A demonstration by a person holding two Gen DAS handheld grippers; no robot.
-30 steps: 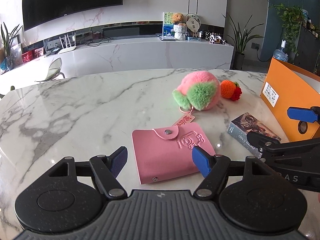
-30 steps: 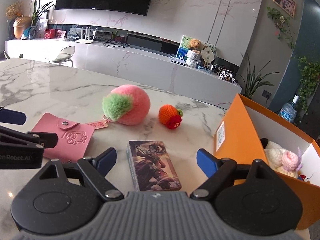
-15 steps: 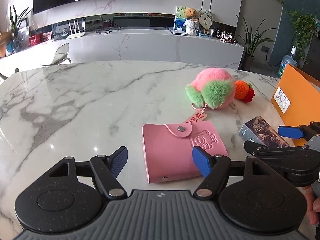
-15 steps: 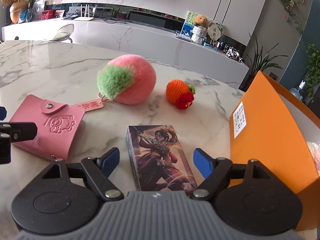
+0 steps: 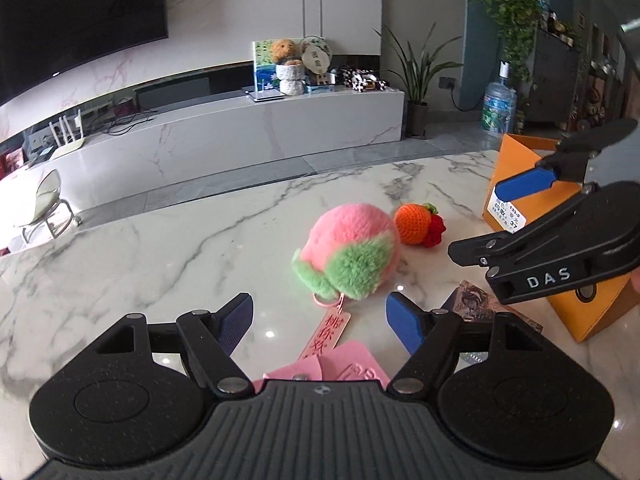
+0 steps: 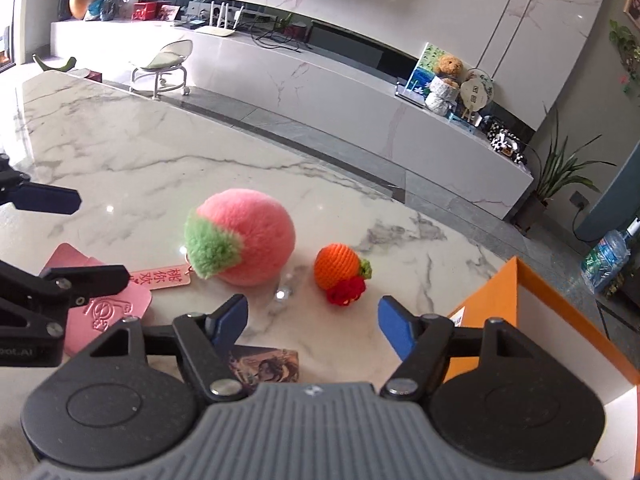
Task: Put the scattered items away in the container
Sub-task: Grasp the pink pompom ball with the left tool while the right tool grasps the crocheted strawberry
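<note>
Left gripper [image 5: 319,317] tipped down over worktop [image 5: 140,264], fingers just opened wider, hold nothing; pink wallet [image 5: 344,366] under them. Right gripper [image 6: 310,320] tipped down too, fingers just closed a bit, nothing between them; card box [image 6: 266,366] below. Fluffy peach [image 6: 244,242], orange knit toy [image 6: 340,270] ahead. Orange box [image 6: 532,316] at right

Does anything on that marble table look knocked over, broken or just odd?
Nothing looks damaged or spilled. The fluffy peach toy, crocheted orange, pink card wallet and card box just lie loose beside the orange box.
</note>
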